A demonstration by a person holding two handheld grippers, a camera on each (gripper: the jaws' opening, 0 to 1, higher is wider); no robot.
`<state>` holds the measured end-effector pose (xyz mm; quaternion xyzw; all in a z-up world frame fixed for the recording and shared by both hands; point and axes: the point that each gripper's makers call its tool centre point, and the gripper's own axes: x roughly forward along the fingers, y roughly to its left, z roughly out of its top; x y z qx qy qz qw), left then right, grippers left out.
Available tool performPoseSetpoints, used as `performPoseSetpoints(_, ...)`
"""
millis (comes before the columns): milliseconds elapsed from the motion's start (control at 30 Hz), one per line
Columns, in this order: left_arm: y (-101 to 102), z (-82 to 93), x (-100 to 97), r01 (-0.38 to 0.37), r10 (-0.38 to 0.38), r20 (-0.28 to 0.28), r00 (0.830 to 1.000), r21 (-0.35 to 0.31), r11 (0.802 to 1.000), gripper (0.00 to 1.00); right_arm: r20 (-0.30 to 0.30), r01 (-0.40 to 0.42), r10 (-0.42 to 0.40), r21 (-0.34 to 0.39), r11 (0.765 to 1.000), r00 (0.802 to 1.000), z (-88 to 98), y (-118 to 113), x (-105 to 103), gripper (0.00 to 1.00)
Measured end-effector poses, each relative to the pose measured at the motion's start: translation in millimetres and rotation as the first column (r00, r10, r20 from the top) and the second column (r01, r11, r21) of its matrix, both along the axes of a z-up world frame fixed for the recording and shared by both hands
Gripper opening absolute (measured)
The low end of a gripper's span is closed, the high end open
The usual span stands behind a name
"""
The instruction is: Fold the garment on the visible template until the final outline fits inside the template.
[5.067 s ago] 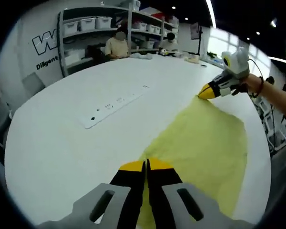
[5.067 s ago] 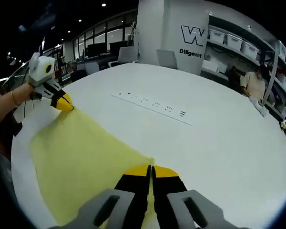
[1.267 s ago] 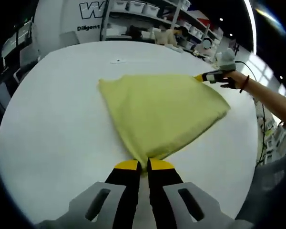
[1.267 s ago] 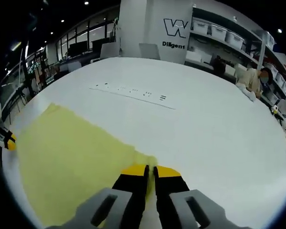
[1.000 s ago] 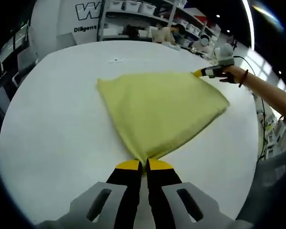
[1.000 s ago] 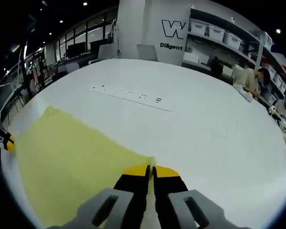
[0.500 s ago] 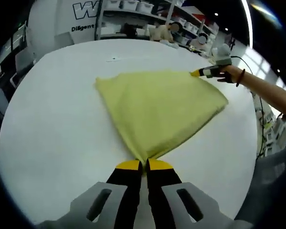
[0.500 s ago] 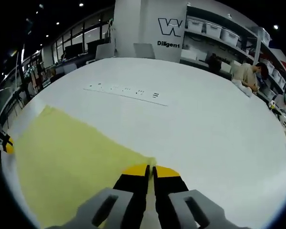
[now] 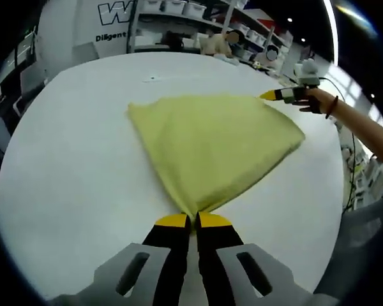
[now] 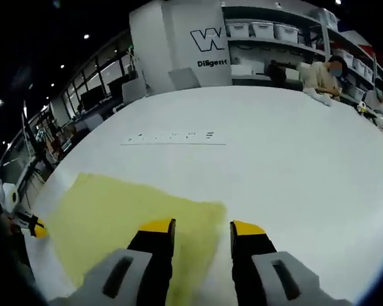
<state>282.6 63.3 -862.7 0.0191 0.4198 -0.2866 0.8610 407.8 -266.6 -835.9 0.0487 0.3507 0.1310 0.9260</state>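
Garment [image 9: 214, 150], a yellow cloth, is lying flat on the white counter [image 9: 70, 166], folded into a rough four-sided shape. One corner of it is sitting between the jaws of the left claw [image 9: 190, 222], which is closed and pinching the fabric. The right claw [image 10: 202, 227] is standing with its jaws apart, empty, w/ the cloth corner [image 10: 210, 207] lying just past the tips.

For the step in hand, I judge the right side is letting go after laying a fold. To do it well, the open claw should be lifting straight away w/o dragging the corner, and the left one should be holding its pinch until the fold is resting flat, then opening w/o pulling. The next fold probably needs a grip on a free edge, not in the middle.

Left gripper view is showing the whole outline of the cloth, also the right claw [image 9: 274, 95] far off at the upper corner, w/ the person's hand [image 9: 318, 100] holding it. Right gripper view is showing a long white strip [image 10: 173, 138] w/ small marks on the counter beyond the cloth, and the left claw [image 10: 33, 225] small at the edge. I cannot tell where the template outline is.
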Motion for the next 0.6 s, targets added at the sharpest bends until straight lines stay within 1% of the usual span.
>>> performPoseSetpoints(100,0,0.1,-0.4,0.003,-0.003,0.003,1.000,0.002,1.000,0.01,0.004,-0.017,0.017,0.043,0.999,1.000,8.6,7,-13,0.39)
performPoseSetpoints(167,-1,0.7,-0.7,0.006,-0.006,0.004,1.000,0.001,1.000,0.01,0.007,-0.031,0.031,0.054,0.998,1.000,14.3,11,-21,0.43)
performPoseSetpoints(200,-1,0.9,-1.1,0.005,-0.005,0.002,1.000,-0.002,1.000,0.01,0.009,-0.034,0.034,0.053,0.998,0.999,16.3,12,-25,0.43)
performPoseSetpoints(300,-1,2.2,-1.5,0.005,-0.005,0.001,1.000,-0.008,1.000,0.01,0.018,-0.057,0.057,0.016,0.998,0.998,21.3,11,-37,0.42)
performPoseSetpoints(367,-1,3.2,-1.5,0.000,0.000,-0.001,1.000,-0.015,1.000,0.01,0.017,-0.075,0.075,0.007,0.997,0.997,22.5,12,-45,0.42)
performPoseSetpoints(467,-1,3.6,-1.6,0.000,0.000,0.000,1.000,-0.017,1.000,0.01,0.025,-0.076,0.076,0.033,0.997,0.997,24.4,13,-58,0.42)
performPoseSetpoints(600,-1,3.2,-2.0,0.004,-0.004,0.002,1.000,-0.013,1.000,0.01,0.008,-0.095,0.095,0.065,0.993,0.995,20.9,19,-78,0.42)
